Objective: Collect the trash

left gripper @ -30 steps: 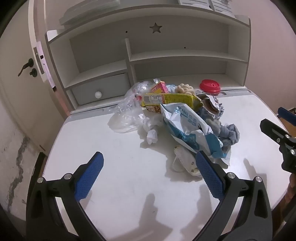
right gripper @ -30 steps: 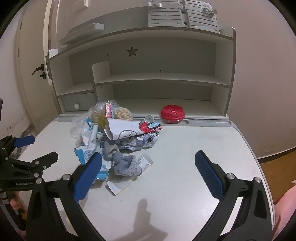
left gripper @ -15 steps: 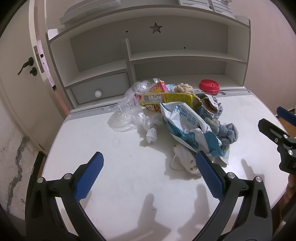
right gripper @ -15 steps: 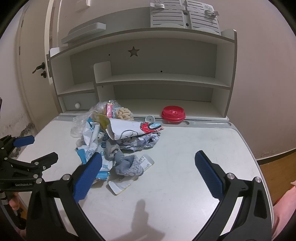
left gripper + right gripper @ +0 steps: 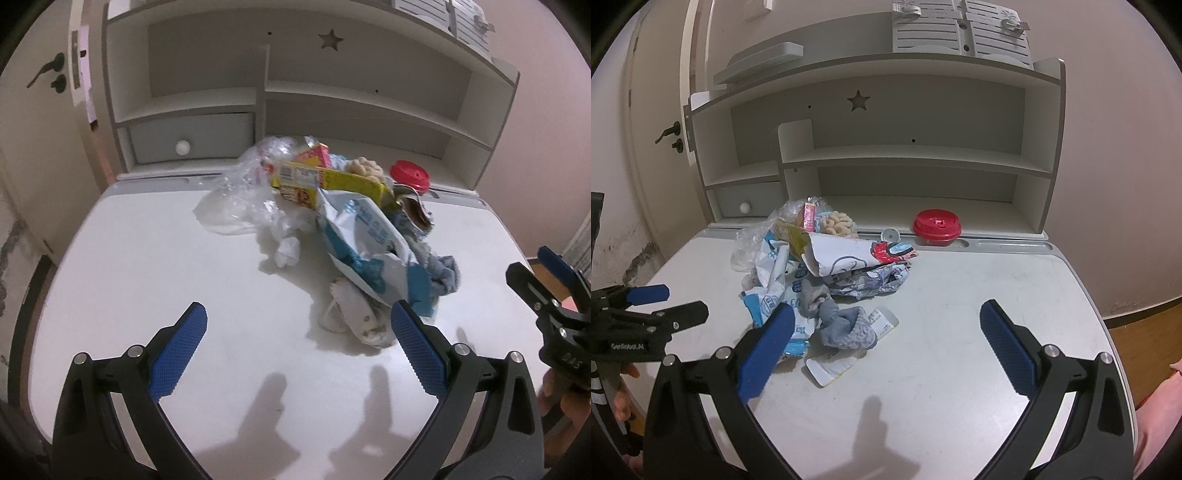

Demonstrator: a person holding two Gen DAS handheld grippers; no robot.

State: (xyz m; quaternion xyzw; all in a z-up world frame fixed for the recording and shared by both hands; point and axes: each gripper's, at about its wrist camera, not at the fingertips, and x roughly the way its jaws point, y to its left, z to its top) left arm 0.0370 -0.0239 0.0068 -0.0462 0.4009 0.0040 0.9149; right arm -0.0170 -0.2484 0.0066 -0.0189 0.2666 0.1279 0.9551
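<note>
Left wrist view: the left gripper (image 5: 295, 330) hangs over the white desk (image 5: 147, 266) with its jaws spread wide and nothing between them. Ahead and to its right lies the trash pile (image 5: 332, 221): clear plastic bag (image 5: 236, 195), yellow box (image 5: 332, 179), blue-and-white wrapper (image 5: 362, 240), grey sock (image 5: 443, 273). A red lid (image 5: 410, 175) sits behind the pile by the shelf. Farthest right, the right gripper (image 5: 886, 334) is equally wide and empty, the sock just ahead of its left finger.

Matt white desk top (image 5: 960, 332), crinkled clear plastic bag (image 5: 236, 199), knitted grey cloth sock (image 5: 846, 328), glossy red plastic lid (image 5: 936, 225).
</note>
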